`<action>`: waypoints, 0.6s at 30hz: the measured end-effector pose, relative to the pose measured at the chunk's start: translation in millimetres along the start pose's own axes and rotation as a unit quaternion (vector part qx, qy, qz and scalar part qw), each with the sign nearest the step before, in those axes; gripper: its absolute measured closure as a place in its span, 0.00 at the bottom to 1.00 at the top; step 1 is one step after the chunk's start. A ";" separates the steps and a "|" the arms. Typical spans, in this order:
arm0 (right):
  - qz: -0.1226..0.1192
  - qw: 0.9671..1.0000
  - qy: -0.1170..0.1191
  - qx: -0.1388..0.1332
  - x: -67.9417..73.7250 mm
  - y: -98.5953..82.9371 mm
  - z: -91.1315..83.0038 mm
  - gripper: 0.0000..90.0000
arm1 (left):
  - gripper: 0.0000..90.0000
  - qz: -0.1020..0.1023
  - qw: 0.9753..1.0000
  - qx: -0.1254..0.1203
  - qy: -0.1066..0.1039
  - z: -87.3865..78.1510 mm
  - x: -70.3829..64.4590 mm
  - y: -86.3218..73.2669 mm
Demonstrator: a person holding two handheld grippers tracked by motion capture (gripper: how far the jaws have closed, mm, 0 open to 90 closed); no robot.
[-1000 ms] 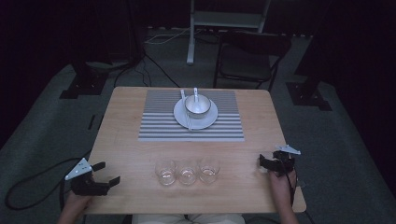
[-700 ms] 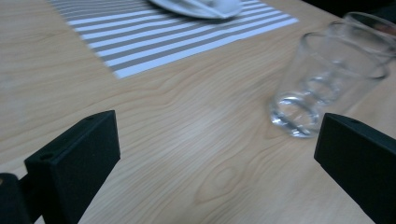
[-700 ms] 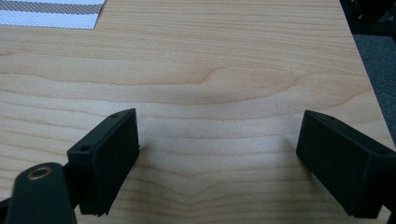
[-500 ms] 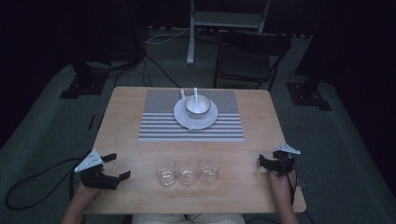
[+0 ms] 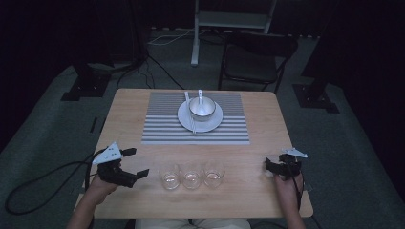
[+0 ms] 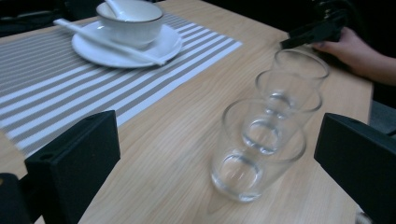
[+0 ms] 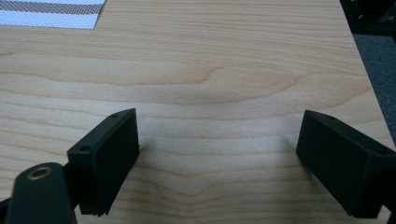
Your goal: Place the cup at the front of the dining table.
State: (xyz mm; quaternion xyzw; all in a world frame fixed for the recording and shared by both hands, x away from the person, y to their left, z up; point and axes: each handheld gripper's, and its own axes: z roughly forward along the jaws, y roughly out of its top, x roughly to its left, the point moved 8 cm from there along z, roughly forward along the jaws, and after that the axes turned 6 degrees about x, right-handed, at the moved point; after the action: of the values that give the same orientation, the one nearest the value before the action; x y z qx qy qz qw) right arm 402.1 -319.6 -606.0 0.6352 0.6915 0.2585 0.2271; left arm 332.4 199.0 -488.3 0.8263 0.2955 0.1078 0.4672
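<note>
Three clear empty glasses stand in a row near the table's front edge: left [image 5: 170, 179], middle [image 5: 192, 178], right [image 5: 213, 174]. My left gripper [image 5: 137, 162] stands open just left of the row, its jaws pointing at it. In the left gripper view the nearest glass [image 6: 254, 149] sits a little ahead between the wide jaws of the left gripper [image 6: 219, 135], untouched, with the two others lined up behind. My right gripper [image 5: 271, 166] rests open at the front right, over bare wood [image 7: 217, 70], with the space inside the right gripper [image 7: 217, 140] empty.
A striped placemat [image 5: 162, 126] at the table's far middle carries a white plate [image 5: 210, 125] with a bowl [image 5: 202, 108], a spoon [image 5: 199, 95] and a white stick [image 5: 190, 114]. A dark chair [image 5: 258, 52] stands behind the table. A cable [image 5: 43, 179] trails off left.
My left gripper has moved right and forward from the table's front left corner up to the row of glasses. The right gripper has stayed where it was.
</note>
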 end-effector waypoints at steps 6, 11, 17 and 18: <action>0.000 1.000 0.000 0.000 0.0 0.0 0.0 0.14 | 0.01 0.019 1.000 0.007 -0.007 11.9 -9.1 15.0; -0.001 1.000 0.000 0.000 -0.1 0.0 0.1 0.14 | 0.01 0.031 0.999 0.011 -0.021 20.1 -15.1 24.7; -0.001 1.000 0.000 0.000 -0.1 0.0 0.0 0.14 | 0.01 0.063 0.997 0.027 -0.047 35.2 -35.3 43.4; -0.001 1.000 0.000 0.000 -0.1 0.0 0.0 0.14 | 0.01 0.063 0.997 0.027 -0.047 35.2 -35.3 43.4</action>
State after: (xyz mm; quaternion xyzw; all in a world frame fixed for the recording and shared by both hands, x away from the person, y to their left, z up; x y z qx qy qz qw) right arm 402.2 -319.8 -606.1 0.6348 0.6918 0.2585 0.2274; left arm 336.9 136.4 -467.6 0.8597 0.2231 0.0902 0.4506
